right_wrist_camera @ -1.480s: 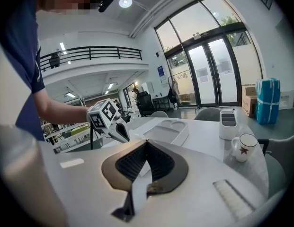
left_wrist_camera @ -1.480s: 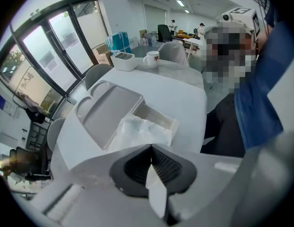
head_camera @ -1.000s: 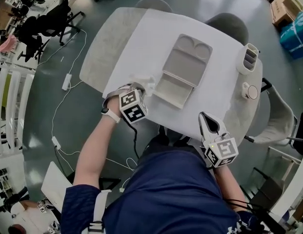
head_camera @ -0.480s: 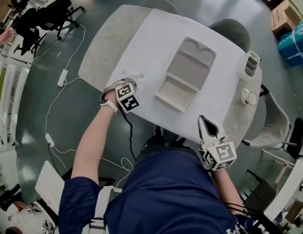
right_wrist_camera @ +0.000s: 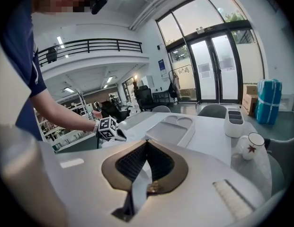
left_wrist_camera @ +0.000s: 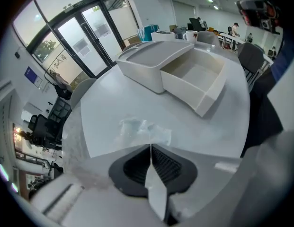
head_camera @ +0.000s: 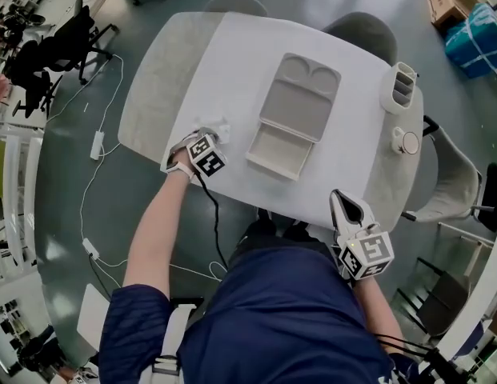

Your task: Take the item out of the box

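Since the left tongs point(left_wrist_camera: 150, 146) carried the clear wrapper point(left_wrist_camera: 144, 129) away from the box point(left_wrist_camera: 206, 98), it lies on the worktop point(left_wrist_camera: 222, 131) at their barely parting tips. Extraction looks done. Right tongs point(right_wrist_camera: 147, 142) closed, empty.

White table point(head_camera: 232, 62), open box point(head_camera: 292, 114), crumpled clear bag point(left_wrist_camera: 144, 129), mug point(head_camera: 408, 142), slotted holder point(head_camera: 400, 86)

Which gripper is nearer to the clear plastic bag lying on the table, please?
Left. The left gripper sits behind the clear plastic bag, jaws starting to open with nothing between them; the right gripper hangs at the table's near edge, beyond the box.
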The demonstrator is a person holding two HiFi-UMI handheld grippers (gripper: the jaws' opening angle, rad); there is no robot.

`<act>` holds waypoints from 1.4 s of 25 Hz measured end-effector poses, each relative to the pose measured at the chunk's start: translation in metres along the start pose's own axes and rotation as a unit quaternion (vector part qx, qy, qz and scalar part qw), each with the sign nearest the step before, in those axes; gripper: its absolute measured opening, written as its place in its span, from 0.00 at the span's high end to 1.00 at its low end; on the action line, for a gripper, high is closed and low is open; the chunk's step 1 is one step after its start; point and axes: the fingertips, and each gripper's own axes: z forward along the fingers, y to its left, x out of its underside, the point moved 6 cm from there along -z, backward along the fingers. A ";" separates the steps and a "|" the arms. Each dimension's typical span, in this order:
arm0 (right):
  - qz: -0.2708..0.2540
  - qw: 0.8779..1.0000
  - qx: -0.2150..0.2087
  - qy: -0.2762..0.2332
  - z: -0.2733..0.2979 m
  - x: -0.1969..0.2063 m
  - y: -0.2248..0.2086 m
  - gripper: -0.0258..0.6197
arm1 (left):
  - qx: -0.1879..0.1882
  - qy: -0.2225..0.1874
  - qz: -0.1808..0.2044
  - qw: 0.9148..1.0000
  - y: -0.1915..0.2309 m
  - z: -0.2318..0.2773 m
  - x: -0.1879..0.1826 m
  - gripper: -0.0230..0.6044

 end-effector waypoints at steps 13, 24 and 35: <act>0.012 1.000 -0.002 -0.001 -0.009 0.005 -0.014 0.96 | 0.012 0.009 -0.053 0.998 -0.004 0.007 0.001 0.69; -0.044 0.999 -0.003 -0.023 -0.012 -0.022 -0.028 0.96 | -0.076 -0.140 -0.171 0.972 0.004 -0.096 -0.019 0.68; -0.086 0.990 0.019 -0.111 -0.023 -0.087 -0.044 0.96 | -0.076 -0.377 -0.273 0.882 -0.025 -0.246 -0.104 0.72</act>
